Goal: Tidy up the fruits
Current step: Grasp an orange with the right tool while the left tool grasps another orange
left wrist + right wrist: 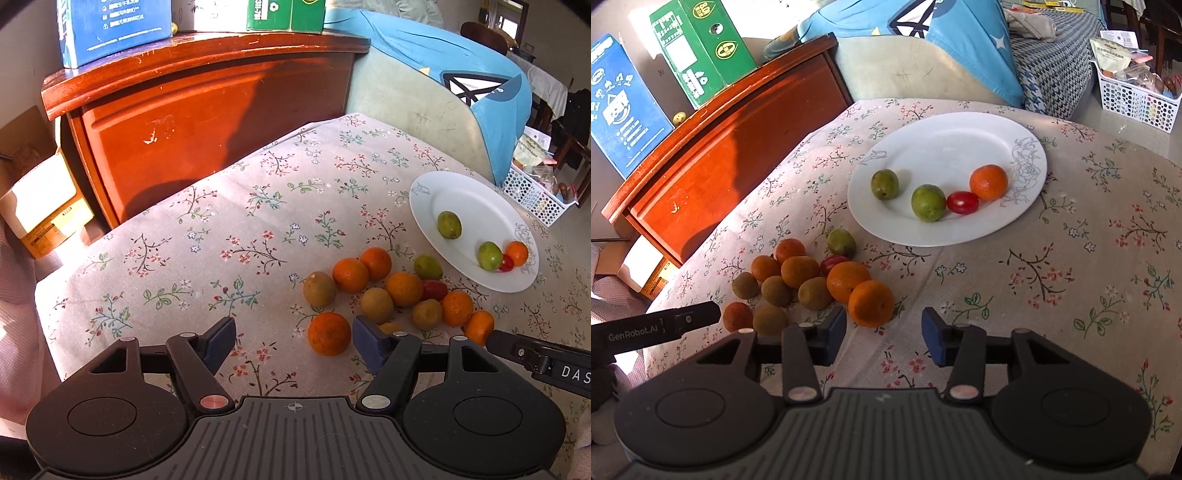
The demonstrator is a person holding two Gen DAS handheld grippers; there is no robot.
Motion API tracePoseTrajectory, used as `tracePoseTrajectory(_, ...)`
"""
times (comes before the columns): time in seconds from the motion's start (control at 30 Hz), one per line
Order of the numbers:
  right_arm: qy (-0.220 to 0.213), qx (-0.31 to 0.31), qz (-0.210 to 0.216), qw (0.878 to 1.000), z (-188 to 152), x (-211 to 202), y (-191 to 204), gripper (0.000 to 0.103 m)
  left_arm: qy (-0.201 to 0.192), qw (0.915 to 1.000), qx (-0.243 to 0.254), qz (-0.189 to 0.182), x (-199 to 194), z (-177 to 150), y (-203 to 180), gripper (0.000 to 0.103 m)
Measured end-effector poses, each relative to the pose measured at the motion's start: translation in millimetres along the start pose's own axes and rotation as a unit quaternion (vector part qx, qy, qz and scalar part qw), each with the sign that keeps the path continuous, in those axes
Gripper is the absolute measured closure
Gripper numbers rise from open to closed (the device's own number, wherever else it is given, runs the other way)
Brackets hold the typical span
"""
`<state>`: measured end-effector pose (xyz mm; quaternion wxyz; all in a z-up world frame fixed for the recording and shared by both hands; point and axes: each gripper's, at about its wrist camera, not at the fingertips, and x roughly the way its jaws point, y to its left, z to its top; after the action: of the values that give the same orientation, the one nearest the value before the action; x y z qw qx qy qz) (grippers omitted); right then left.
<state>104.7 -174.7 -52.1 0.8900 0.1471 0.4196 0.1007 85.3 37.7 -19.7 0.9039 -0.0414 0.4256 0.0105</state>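
— What stands behind the table?

— A reddish wooden cabinet (207,107) on the far left, its top scuffed, sunlight falling across its front. A blue carton (110,26) and a green carton (284,14) stand on it.

— And to the right of that?

— A pale upholstered seat back (406,96) draped with a bright blue cloth (461,55). Farther right, a white perforated basket (1134,96) of packets sits by a houndstooth-patterned cover (1052,62).

— The table itself?

— Spread with a floral tablecloth (1052,295) — beige, with small sprigs. A cardboard box (44,206) sits low on the left, brightly lit.
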Motion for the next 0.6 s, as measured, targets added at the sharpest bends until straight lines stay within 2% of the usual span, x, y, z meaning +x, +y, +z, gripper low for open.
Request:
tracePoseTrajectory(0.4,0.007,-0.013,-0.006,1.0,-5,16,8,0.066,0.011,0.9999,0.002,-0.005,17,-4,-5,0.047)
tracePoseTrajectory(0.6,0.003,-0.021,-0.008,1.0,-4,18,11,0.071,0.011,0.9998,0.001,-0.014,22,-5,-8,0.048)
